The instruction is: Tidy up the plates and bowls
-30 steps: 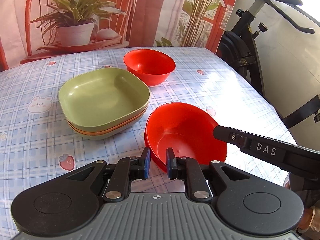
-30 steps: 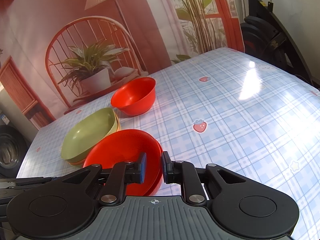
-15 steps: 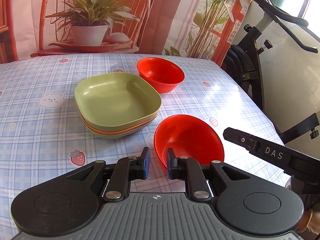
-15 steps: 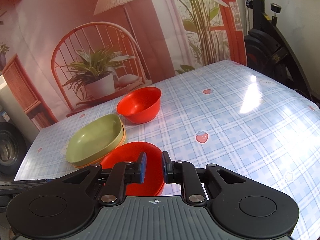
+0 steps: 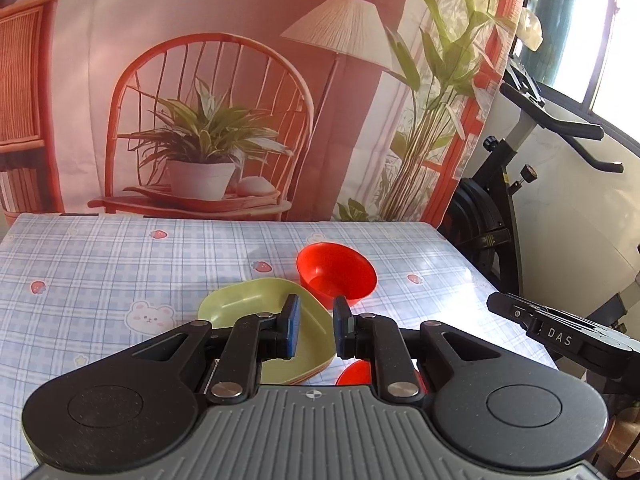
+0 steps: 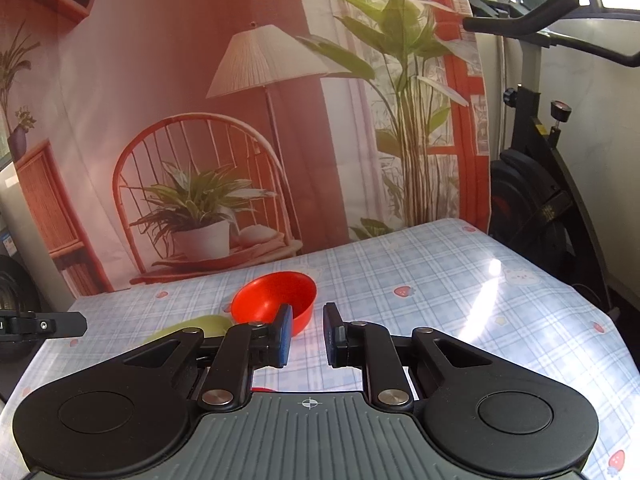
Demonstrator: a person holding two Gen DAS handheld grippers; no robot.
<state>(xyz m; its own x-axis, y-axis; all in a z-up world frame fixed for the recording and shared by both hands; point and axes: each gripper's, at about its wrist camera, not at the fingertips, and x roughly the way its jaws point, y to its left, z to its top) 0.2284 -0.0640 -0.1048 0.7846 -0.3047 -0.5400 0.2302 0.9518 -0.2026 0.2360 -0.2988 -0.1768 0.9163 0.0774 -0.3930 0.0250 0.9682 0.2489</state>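
A stack of square plates with a green one on top sits on the checked tablecloth, and shows partly in the right wrist view. A red bowl stands beyond it, also in the right wrist view. A second red bowl lies near, mostly hidden behind the left gripper. My left gripper is open and empty, raised above the plates. My right gripper is open and empty, raised above the table. The right gripper's body shows in the left wrist view.
The table ends at a printed backdrop of a chair, plant and lamp. An exercise bike stands off the table's right side, also in the right wrist view.
Both grippers have lifted and pulled back from the table, so the dishes look smaller and lower. The near red bowl has dropped almost out of sight. The jaws have opened slightly wider.
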